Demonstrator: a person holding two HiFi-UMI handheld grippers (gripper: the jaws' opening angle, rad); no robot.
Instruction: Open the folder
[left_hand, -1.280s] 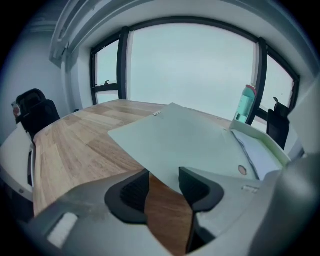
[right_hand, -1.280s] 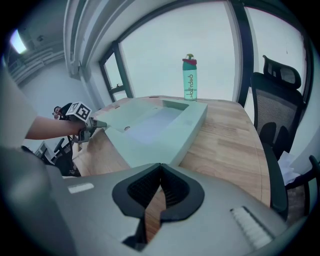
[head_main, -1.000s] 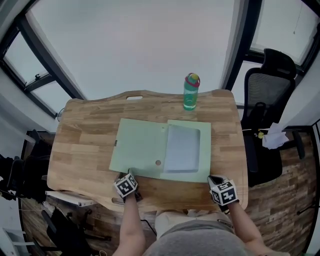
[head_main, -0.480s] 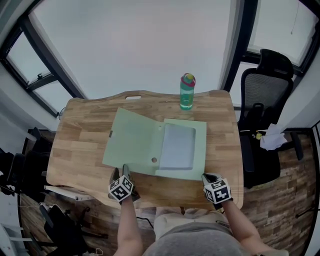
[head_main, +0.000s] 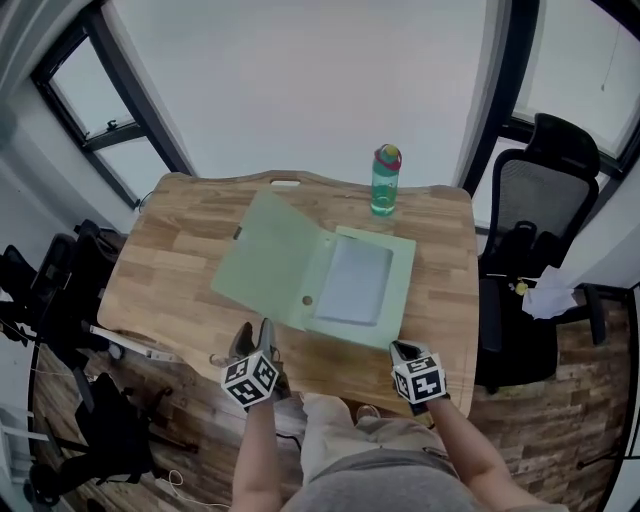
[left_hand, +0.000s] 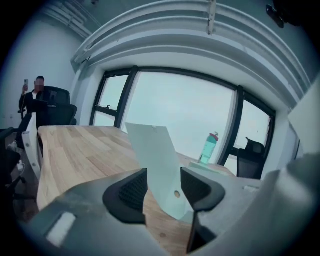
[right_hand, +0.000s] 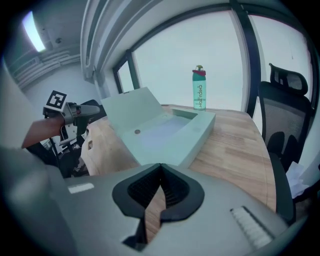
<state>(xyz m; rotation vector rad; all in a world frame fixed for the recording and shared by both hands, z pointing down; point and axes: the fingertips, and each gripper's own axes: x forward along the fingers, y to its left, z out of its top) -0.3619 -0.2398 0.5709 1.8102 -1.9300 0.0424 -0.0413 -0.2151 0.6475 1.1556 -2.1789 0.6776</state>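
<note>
A second ago the cover of the pale green folder lay low, close to the wooden surface. The left tongs were at its near edge then. Half a second ago its free edge had started to rise. Now the cover stands at a steep tilt and leans away from the tray half, with its free edge well above the surface. The left tongs have risen with it and point more nearly level than before.

The left tongs are spread, as wide as they were a second ago. In the left gripper view the raised cover shows in the gap between the two fingers, just ahead of them. Neither pad presses on it, and I cannot tell whether a finger touches its edge. A small round fastener sits low on the cover, near the hinge and just beyond the left tongs.

The right tongs have hardly moved. They are pressed together on nothing, just short of the tray half's near right corner, over the near edge of the surface.

The folder lies ahead of both pairs of tongs, tray half open to view. The green bottle stands beyond it as before, well away from both.
</note>
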